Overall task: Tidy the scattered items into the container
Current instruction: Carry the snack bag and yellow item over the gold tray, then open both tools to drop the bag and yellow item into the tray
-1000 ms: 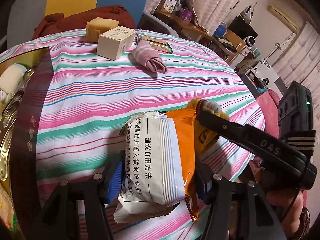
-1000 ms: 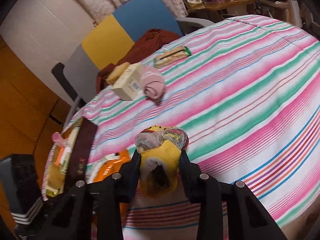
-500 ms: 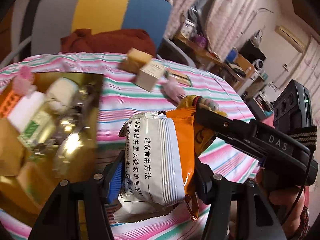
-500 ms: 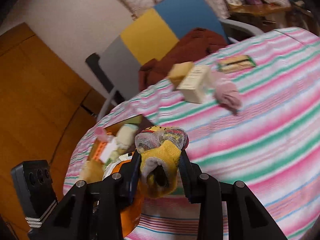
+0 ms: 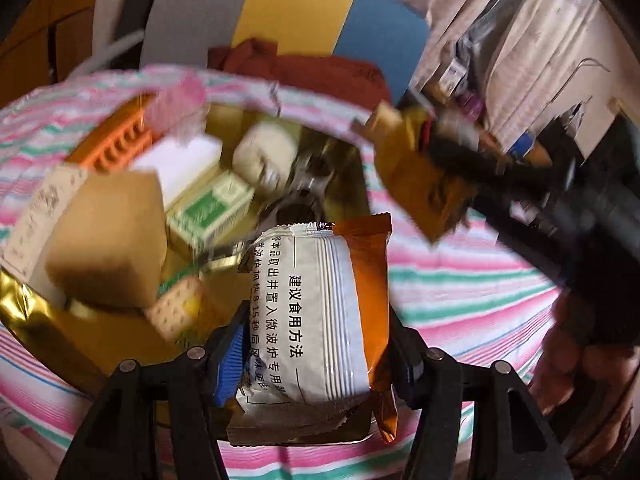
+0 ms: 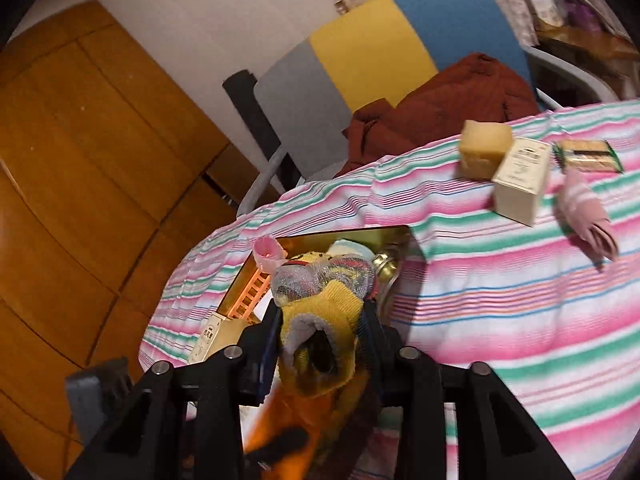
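Both grippers carried items above the gold container (image 5: pixel 28 312) on the striped tablecloth (image 6: pixel 500 300).
The left gripper (image 5: pixel 316 344) pinched a white-and-orange snack packet (image 5: pixel 316 312); the right gripper (image 6: pixel 320 344) squeezed a yellow sock (image 6: pixel 324 320). Farther off lay a sponge (image 6: pixel 484 148), a cream box (image 6: pixel 520 176) and a pink sock (image 6: pixel 588 216).

- Snack packet (image 5: pixel 320 312), white panel, held between the left gripper's fingers: vertical heading 建议食用方法, beside it smaller columns including 微波炉 and the number 15; the rest is partly hidden
- Green-and-white box (image 5: pixel 210 210) and cream box (image 6: pixel 520 180): print too blurred to read
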A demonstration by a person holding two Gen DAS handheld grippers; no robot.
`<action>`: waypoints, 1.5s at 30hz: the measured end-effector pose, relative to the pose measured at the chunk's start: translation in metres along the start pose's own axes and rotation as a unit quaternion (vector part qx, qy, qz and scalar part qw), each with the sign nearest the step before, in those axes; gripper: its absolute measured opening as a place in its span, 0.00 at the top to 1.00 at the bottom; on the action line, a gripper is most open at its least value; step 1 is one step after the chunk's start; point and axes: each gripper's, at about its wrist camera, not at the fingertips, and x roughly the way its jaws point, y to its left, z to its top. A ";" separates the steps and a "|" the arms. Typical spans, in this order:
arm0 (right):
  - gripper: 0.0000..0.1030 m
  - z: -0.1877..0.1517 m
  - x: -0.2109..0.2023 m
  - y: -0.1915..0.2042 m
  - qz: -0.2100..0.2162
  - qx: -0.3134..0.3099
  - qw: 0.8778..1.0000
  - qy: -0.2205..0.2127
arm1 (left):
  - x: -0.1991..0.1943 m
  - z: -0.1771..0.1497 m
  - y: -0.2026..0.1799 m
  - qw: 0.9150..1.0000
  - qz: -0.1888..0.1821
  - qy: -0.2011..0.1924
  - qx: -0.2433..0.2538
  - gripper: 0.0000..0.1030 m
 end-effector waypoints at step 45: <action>0.33 -0.025 -0.051 -0.138 -0.085 0.155 0.983 -0.048 | -0.025 0.002 -0.010 0.997 0.013 -0.074 0.002 0.42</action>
